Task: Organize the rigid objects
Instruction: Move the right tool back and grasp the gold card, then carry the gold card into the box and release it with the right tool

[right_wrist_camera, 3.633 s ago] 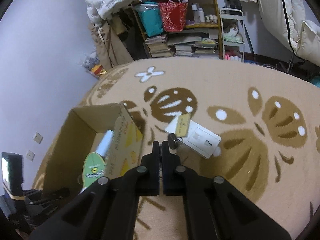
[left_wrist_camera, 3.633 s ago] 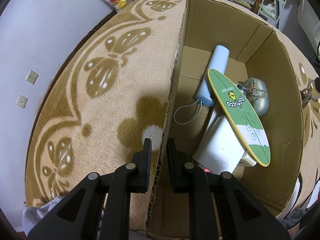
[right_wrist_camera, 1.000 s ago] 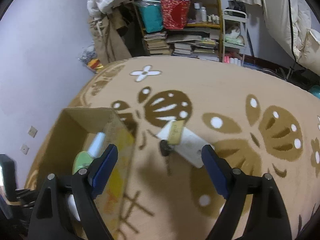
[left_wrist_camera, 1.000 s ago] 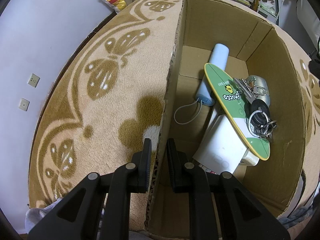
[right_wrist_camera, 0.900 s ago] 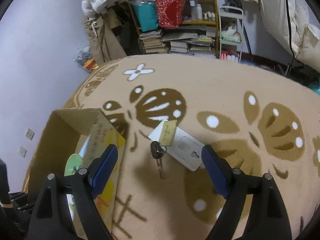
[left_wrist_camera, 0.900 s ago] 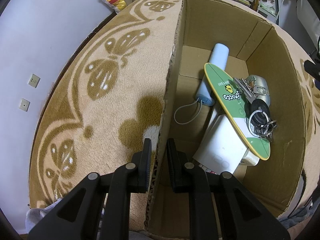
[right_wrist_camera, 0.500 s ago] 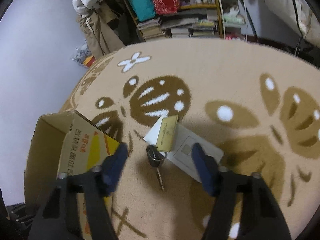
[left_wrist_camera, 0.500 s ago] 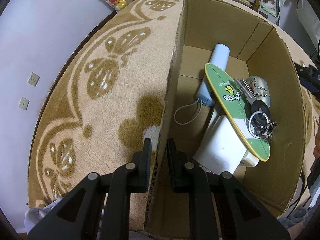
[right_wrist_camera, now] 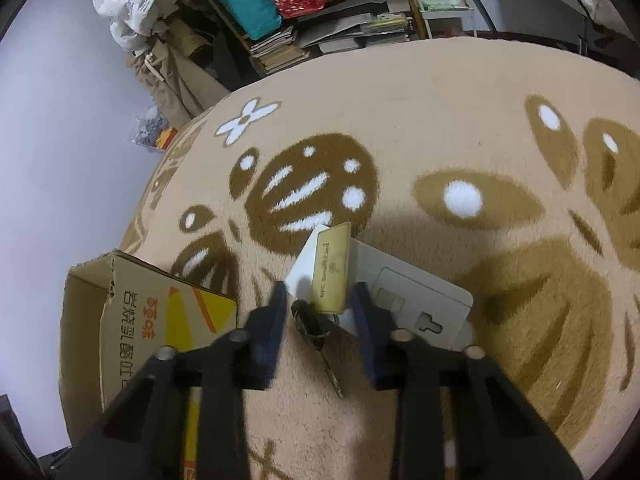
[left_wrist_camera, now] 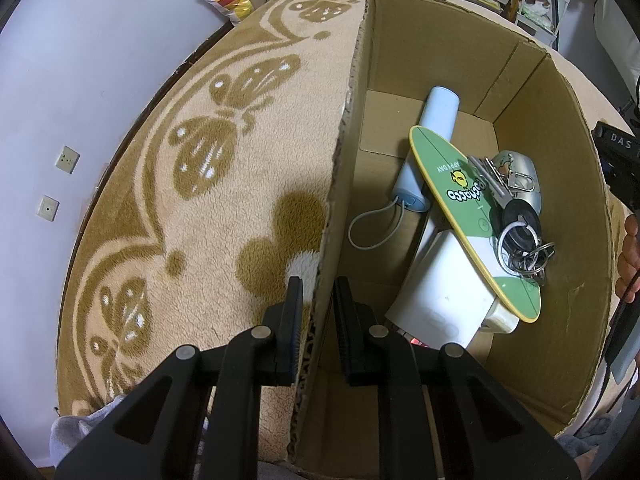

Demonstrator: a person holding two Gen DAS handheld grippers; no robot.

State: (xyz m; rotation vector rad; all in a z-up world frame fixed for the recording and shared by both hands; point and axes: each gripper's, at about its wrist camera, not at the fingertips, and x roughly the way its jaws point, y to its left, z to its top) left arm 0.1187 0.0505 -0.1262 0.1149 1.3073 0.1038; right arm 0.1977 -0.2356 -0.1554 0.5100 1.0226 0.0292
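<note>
My left gripper (left_wrist_camera: 318, 292) is shut on the near wall of the cardboard box (left_wrist_camera: 344, 128), one finger outside and one inside. In the box lie a green mini skateboard (left_wrist_camera: 452, 188), a pale blue cylinder with a cord (left_wrist_camera: 432, 144), a bunch of keys (left_wrist_camera: 520, 240), a silver item (left_wrist_camera: 524, 176) and a white box (left_wrist_camera: 436, 296). My right gripper (right_wrist_camera: 320, 300) is open, low over the rug. Between its fingers lie a black-headed key (right_wrist_camera: 310, 322) and a gold card (right_wrist_camera: 332, 268), both resting on a white card sheet (right_wrist_camera: 404, 300).
The cardboard box (right_wrist_camera: 132, 320) stands just left of the right gripper. The patterned beige rug (right_wrist_camera: 460, 128) spreads all around. Cluttered shelves (right_wrist_camera: 320, 8) and a heap of clothes (right_wrist_camera: 136, 4) stand along the far wall. A hand (left_wrist_camera: 630, 256) shows at the box's right side.
The right gripper opened after the key bunch landed in the box. It has since dropped toward the key and gold card, its fingers closing in somewhat. The left gripper has stayed put.
</note>
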